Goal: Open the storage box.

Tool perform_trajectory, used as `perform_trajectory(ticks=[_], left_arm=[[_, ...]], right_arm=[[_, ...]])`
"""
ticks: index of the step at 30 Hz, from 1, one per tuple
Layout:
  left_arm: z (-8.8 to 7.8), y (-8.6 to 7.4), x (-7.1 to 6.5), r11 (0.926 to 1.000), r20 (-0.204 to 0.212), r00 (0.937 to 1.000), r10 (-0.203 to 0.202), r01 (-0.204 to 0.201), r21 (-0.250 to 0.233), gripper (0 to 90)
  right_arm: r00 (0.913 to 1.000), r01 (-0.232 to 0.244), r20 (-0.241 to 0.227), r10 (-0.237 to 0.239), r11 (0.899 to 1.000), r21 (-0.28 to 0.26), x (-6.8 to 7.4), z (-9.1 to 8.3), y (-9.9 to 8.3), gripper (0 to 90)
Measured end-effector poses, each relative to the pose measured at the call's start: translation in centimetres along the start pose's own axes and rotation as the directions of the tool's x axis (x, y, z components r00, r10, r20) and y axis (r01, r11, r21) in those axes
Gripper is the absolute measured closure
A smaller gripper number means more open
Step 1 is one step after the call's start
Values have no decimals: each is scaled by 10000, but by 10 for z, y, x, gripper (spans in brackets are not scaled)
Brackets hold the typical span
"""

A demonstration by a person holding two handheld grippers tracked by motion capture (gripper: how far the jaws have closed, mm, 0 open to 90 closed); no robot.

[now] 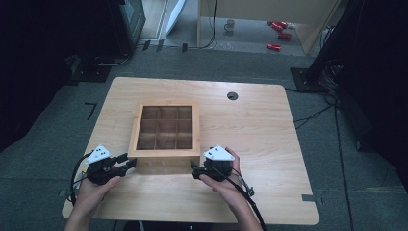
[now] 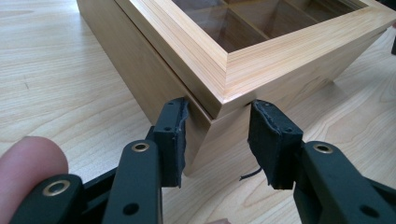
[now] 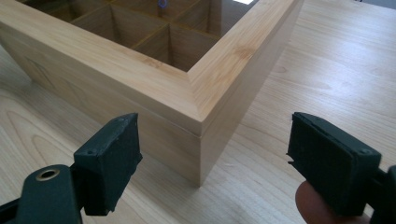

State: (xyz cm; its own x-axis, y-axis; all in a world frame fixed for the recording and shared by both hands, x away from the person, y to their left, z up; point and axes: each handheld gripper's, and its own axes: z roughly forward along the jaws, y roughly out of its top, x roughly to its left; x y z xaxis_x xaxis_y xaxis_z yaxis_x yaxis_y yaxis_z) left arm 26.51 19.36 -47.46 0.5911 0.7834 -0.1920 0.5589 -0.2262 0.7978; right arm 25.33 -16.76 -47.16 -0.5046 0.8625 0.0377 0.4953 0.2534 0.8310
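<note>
**Box grip half made, lid not yet raised**

The wooden compartment box (image 1: 164, 131) is sitting mid-bench (image 1: 250, 130), its glass lid down. The left gripper (image 2: 215, 140) is clamping its near-left corner; the right gripper (image 3: 212, 163) is hovering wide-jawed at the near-right corner.

Dim high view, dark edges, brighter gripper views, slightly soft focus

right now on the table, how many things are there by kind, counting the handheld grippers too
Square light wooden box with a glass-paned lid over a grid of compartments: 1
Handheld black two-jaw grippers: 2, the left gripper closed on the box's near left corner, the right gripper with jaws open at the near right corner
Total: 3
</note>
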Motion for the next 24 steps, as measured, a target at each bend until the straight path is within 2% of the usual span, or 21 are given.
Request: perform_trajectory(ticks=[3,12,15,24], left_arm=[[0,0,-2,9999,-123,9998,155,-156,-46,584],[-1,1,-4,9996,-295,9994,198,-204,-200,584],[-2,3,-7,9988,-460,9982,373,-387,-304,590],[-3,6,-9,9982,-544,9975,460,-480,-367,589]], right_arm=[[10000,26,-65,-26,10000,21,1,0,0,174],[10000,57,-1,-57,10000,-54,3,2,3,199],[10000,81,-26,-81,9999,-62,4,5,2,204],[10000,-21,39,22,9999,-165,7,11,2,238]])
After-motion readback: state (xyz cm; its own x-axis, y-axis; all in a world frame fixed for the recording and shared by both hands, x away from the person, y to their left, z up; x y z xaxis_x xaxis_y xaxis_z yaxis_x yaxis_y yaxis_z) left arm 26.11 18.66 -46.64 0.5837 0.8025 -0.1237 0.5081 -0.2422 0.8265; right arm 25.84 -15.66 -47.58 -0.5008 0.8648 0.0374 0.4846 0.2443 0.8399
